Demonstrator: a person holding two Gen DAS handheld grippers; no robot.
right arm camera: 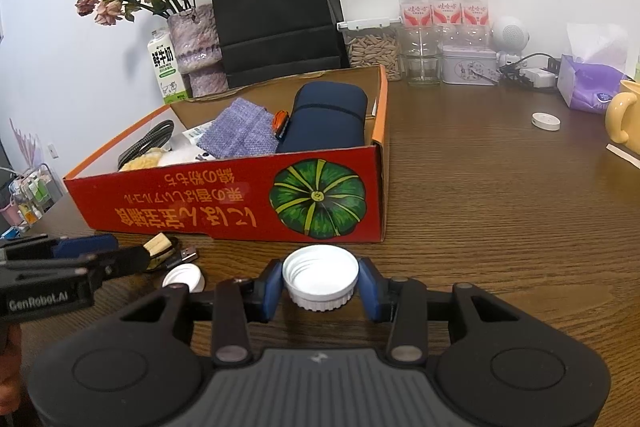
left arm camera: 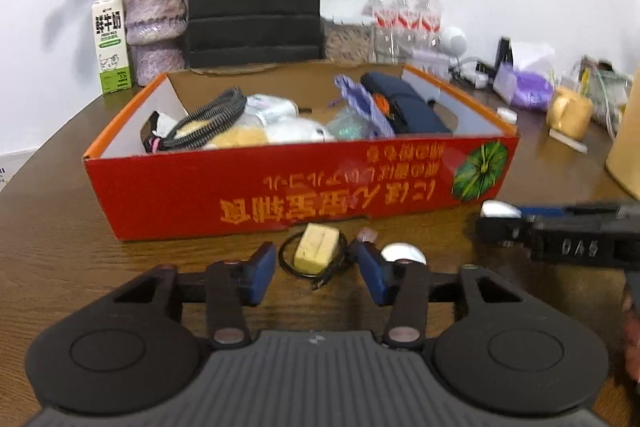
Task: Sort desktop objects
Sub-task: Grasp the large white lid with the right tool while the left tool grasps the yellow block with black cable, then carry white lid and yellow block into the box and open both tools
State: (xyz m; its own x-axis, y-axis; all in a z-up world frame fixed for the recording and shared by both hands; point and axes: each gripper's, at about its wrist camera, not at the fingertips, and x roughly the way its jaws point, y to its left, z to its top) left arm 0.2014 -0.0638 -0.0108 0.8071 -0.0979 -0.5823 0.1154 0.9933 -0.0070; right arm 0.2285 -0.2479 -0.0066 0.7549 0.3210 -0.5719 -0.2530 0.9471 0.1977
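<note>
My right gripper [right arm camera: 320, 283] is clamped on a white ribbed plastic screw cap [right arm camera: 320, 281], held mouth up, one blue pad on each side of its wall. My left gripper [left arm camera: 316, 271] stands with its jaws apart and nothing pressed between them; the pale yellow rectangular block [left arm camera: 317, 248] bound by a coiled black USB cable [left arm camera: 330, 273] lies on the table directly ahead of that gap, just beyond the fingertips.

Governing relation: the block's long axis runs roughly away from me, in line with the left fingers, so in my judgement a straight advance would bring the pads onto its two long faces. The left gripper is the nearer one to it; the right gripper is occupied.

Surroundings:
- The red cardboard box with the green pumpkin print [right arm camera: 224, 211] lies just behind the block and ahead of the held cap. It already holds a dark blue soft case [right arm camera: 328, 117], a purple woven pouch [right arm camera: 240, 129] and a braided grey cable [left arm camera: 212, 121].
- A second white screw cap [right arm camera: 184, 277] rests on the brown wooden table [right arm camera: 500, 207], just beside my left gripper's right finger.
- Obstructions: the box's near wall must be cleared before either item can go in. The loose USB plug near the right pad may snag
</note>
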